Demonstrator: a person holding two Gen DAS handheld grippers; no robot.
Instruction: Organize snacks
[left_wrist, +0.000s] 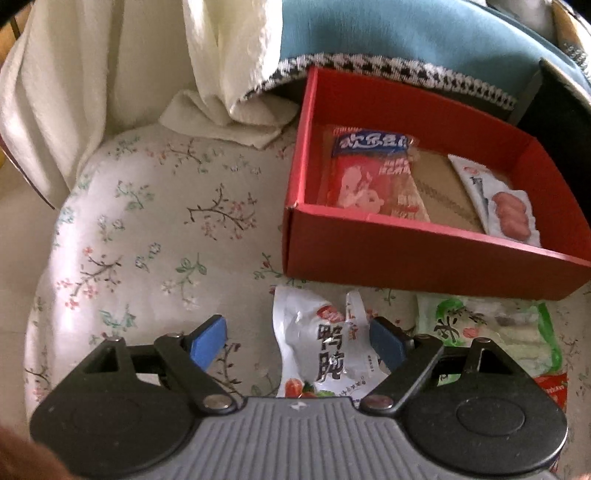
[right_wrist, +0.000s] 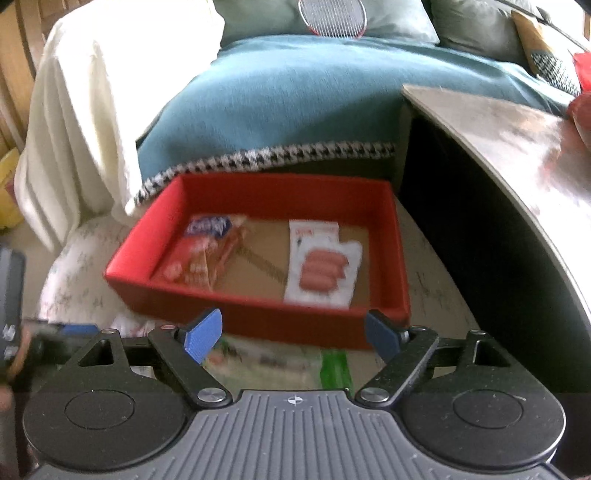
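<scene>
Left gripper (left_wrist: 297, 341) sits low over the floral cushion (left_wrist: 155, 229), jaws wide apart, nothing clamped. White snack pouch (left_wrist: 325, 350) with black lettering lies on the cushion between the blue pads (left_wrist: 207, 341), nearer the right-hand one; contact not clear, looks loose. Green-and-white packet (left_wrist: 491, 332) lies just beside it to the right, also outside the box.

Right gripper (right_wrist: 293, 338) also spread, empty, hovering in front of the red box (right_wrist: 258, 325); frame is motion-blurred. A green-edged packet shows below its pads, probably the same one.

Red box sits on the cushion just past both packets. Inside already: red-and-blue snack pack (left_wrist: 369, 173) at left, white sausage packet (right_wrist: 321, 266) at right, bare cardboard floor between.

Behind the box: teal blanket (right_wrist: 295, 99) with houndstooth trim, cream throw (left_wrist: 74, 92).

Step, as I judge it: pick-up of the white pouch by the left gripper, two packs sorted, two left. Next move calls for centring the pouch, closing on it, then lifting over the near wall into the free middle.
</scene>
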